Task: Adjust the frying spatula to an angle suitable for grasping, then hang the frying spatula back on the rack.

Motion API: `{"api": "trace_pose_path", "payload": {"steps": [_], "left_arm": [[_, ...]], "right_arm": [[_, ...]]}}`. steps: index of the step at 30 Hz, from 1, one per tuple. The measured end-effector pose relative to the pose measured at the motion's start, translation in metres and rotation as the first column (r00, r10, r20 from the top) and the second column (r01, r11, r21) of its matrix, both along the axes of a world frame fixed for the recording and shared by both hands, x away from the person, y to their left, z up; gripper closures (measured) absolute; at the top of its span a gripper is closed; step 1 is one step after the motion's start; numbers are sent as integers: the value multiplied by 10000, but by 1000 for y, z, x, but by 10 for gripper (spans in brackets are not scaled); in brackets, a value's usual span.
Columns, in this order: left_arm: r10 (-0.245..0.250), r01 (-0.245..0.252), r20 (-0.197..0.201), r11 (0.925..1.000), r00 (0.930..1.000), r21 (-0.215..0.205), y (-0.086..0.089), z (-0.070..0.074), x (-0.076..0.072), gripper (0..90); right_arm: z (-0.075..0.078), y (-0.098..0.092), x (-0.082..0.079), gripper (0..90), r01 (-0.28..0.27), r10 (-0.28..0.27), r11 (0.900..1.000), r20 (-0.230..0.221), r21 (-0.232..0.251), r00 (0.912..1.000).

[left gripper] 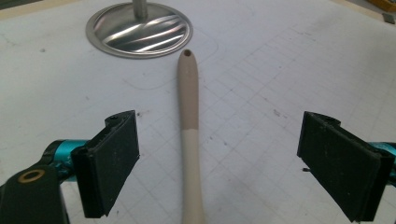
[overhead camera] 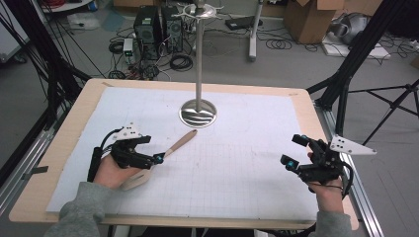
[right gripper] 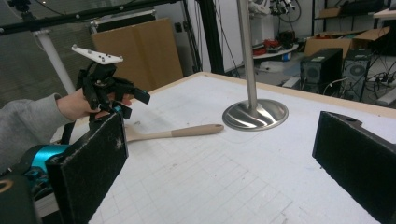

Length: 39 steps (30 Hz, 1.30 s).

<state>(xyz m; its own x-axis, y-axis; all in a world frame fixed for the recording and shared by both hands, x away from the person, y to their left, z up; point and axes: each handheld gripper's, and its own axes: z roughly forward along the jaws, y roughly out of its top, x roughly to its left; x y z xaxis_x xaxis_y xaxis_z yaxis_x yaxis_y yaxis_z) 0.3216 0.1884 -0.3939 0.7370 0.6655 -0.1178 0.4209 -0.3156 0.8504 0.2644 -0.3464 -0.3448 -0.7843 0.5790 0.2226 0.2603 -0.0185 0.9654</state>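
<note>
Wooden spatula point(overhead camera: 165, 155) lies flat between the left gripper's point(overhead camera: 157, 159) open jaws, so closing on its handle seems next, while the right gripper point(overhead camera: 288, 163) waits open.

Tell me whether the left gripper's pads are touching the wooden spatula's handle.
Apart. The left gripper view shows the handle lying between the open pads, white mat visible on both sides.

Before you, a wooden bench point(overhead camera: 59, 148) topped with a white gridded mat point(overhead camera: 237, 168) stands on a grey floor point(overhead camera: 296, 64). Beyond it sit two computer towers point(overhead camera: 158, 27) amid tangled cables point(overhead camera: 180, 61), with cardboard boxes point(overhead camera: 311, 17) and black tripod legs point(overhead camera: 395, 103) to your right.
</note>
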Motion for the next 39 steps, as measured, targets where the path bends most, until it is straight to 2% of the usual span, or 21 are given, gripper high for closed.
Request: {"api": "trace_pose_path", "payload": {"steps": [4,12,15,19,22,27,28,36,39], "left_arm": [[242,-242,97,9997,9997,-60,3,2,-4,131],[209,-207,132,9997,9997,-122,3,1,-5,131],[318,-314,152,9992,9994,-240,5,1,-7,131],[185,-181,202,9996,9996,-202,10,1,-10,133],[365,-363,127,9992,9993,-190,13,-1,-10,132],[345,-342,-167,9993,9993,149,2,-8,-5,135],[310,-301,-256,9989,9992,351,-3,-10,-2,135],[201,-179,-550,9990,9983,415,-10,-14,4,145],[219,-187,-553,9982,9982,575,-13,-16,8,149]], "right_arm": [[-2,1,-2,21,3,-3,10000,1,21,10000],[-6,1,3,21,40,-39,10000,-198,49,9998],[-6,2,6,21,32,-30,9998,-100,197,9999],[-5,7,10,21,-178,177,9995,17,245,9998],[-4,11,12,21,-290,290,9992,29,287,9996],[-6,18,20,21,-556,557,9981,-47,254,9984],[-6,19,21,21,-597,599,9979,-67,236,9982],[-4,18,17,21,-535,537,9979,-38,356,9985],[-5,20,17,21,-541,543,9983,-72,207,9985]]}}
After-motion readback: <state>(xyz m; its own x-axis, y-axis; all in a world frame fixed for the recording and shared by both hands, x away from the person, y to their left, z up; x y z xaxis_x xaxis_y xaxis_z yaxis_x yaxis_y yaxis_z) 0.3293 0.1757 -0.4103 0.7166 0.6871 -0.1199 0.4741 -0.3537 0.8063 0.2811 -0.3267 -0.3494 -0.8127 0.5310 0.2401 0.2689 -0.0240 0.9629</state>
